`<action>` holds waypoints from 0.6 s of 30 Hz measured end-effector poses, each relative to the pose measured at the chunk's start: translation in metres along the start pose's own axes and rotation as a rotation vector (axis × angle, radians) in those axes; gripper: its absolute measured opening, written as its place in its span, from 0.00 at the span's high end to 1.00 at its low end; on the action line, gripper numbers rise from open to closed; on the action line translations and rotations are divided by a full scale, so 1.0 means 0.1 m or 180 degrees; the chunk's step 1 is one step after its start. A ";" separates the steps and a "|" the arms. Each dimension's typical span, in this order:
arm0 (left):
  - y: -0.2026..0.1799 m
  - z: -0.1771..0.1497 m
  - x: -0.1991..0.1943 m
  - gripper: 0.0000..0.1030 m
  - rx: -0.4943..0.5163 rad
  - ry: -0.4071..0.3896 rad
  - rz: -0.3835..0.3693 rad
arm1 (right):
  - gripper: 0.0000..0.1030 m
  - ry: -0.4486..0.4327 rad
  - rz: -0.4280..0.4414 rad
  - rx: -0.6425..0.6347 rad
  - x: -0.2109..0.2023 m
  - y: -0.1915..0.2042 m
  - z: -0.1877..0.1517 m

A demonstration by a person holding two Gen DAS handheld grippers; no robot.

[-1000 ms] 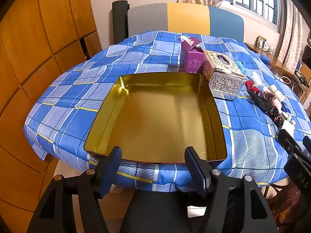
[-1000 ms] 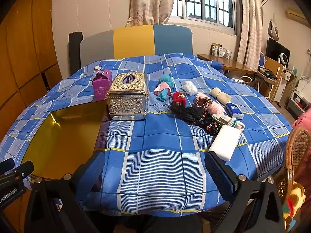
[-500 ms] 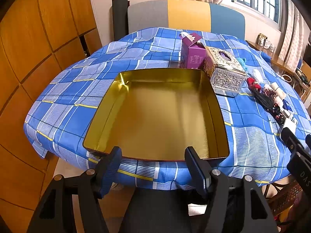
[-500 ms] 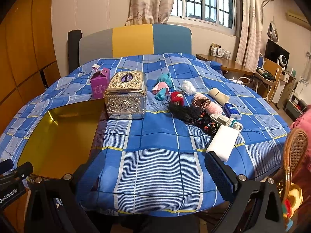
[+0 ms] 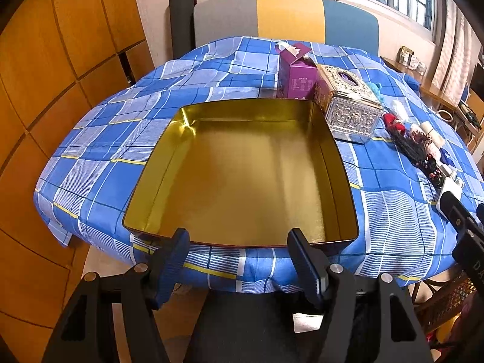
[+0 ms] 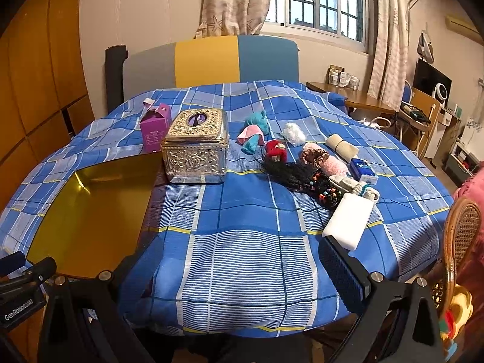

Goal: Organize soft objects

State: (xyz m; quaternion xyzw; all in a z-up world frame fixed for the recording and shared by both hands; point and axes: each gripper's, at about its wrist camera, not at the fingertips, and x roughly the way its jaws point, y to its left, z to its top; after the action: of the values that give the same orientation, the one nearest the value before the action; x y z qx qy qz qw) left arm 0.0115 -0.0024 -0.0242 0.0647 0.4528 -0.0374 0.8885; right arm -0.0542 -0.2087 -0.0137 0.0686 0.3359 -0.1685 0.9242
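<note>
1. Your left gripper point(image 5: 239, 255) hangs spread and empty just off the near rim of the gold tin tray point(image 5: 338, 163).
2. Your right gripper point(image 6: 239, 275) is also spread wide, holding nothing, right of the tray.
3. The soft items lie right of the silver tissue box point(image 6: 196, 148): teal-pink cloth point(image 6: 253, 133), red plush point(image 6: 276, 150), white sponge point(image 6: 348, 220).
</note>
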 end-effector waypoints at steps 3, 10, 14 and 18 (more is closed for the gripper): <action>0.01 0.00 0.00 0.34 -0.0015 0.0003 -0.0011 | 0.00 -0.0039 0.0006 -0.0043 -0.01 0.02 0.00; 0.01 0.00 0.01 0.34 -0.0017 0.0002 -0.0134 | 0.00 -0.0253 -0.0038 -0.0197 -0.09 0.09 0.01; 0.02 -0.01 0.00 0.34 -0.0031 -0.0024 -0.0427 | 0.00 -0.0268 0.0036 -0.0217 -0.08 0.08 0.03; -0.03 -0.04 0.09 0.34 -0.0004 0.0195 -0.0871 | 0.00 -0.0081 0.0158 0.0001 0.03 -0.12 0.01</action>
State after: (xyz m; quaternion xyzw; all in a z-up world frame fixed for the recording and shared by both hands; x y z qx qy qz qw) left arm 0.0126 -0.0048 -0.0339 0.0029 0.4844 -0.1559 0.8609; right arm -0.0555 -0.2213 -0.0148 0.0749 0.3222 -0.1465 0.9323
